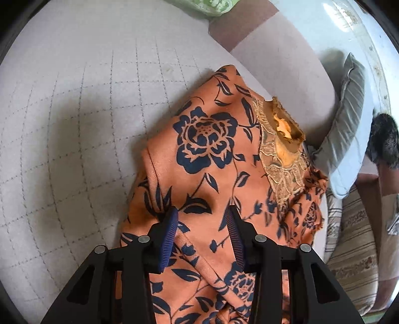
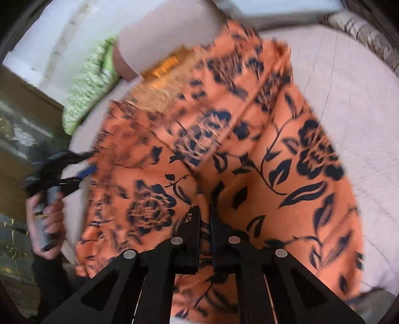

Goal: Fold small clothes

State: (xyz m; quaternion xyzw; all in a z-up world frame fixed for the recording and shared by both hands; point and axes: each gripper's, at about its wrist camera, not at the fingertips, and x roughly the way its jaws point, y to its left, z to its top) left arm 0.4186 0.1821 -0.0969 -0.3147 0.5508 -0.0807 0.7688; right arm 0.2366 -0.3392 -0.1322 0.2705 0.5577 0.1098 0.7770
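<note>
Over quilted mattress (image 1: 74, 124), orange floral garment (image 1: 207, 159), edges rumpled

So the orange floral-print garment (image 1: 207, 159) is lying on the pale quilted mattress (image 1: 74, 119), bunched toward its right edge. A grey striped pillow (image 1: 349, 124) is just right of it, a green patterned cushion (image 1: 212, 6) at the far end. The left gripper (image 1: 203, 219) hangs over the garment's near part, the right gripper (image 2: 205, 219) likewise.

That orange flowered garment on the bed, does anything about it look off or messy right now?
The orange flowered garment lies askew on the quilted cover, slanting across its stitched grid. Its lace-trimmed neckline is bunched and standing up rather than flat, and its lower folds overlap unevenly. No tear or stain shows.
</note>
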